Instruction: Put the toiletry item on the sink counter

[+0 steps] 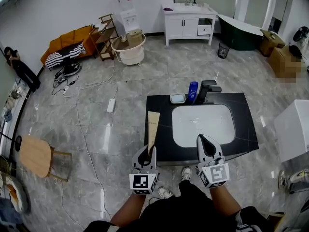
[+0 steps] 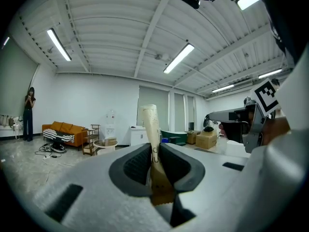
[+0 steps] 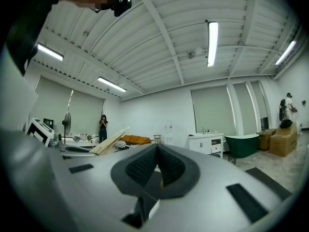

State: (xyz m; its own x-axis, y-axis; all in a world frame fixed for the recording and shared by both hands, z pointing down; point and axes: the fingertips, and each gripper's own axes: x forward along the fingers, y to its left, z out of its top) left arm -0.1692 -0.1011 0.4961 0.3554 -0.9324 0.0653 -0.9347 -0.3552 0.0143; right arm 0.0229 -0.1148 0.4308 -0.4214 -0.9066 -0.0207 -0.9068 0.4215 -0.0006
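Note:
A tan, flat-ended toiletry tube (image 1: 152, 127) is pinched at its lower end by my left gripper (image 1: 146, 153). It points away from me over the left part of the black sink counter (image 1: 159, 144). In the left gripper view the tube (image 2: 150, 129) stands up from between the dark pads, and the left gripper (image 2: 155, 166) is shut on it. My right gripper (image 1: 206, 144) hovers over the counter's front edge by the white basin (image 1: 203, 124). Its jaws meet at the tips in the right gripper view, where the right gripper (image 3: 157, 166) holds nothing.
At the counter's back stand a black faucet (image 1: 207, 90), a blue bottle (image 1: 192, 91) and a soap dish (image 1: 177, 98). A white unit (image 1: 294, 129) stands to the right and a wooden stool (image 1: 36, 156) to the left. A person (image 1: 21, 69) stands far left.

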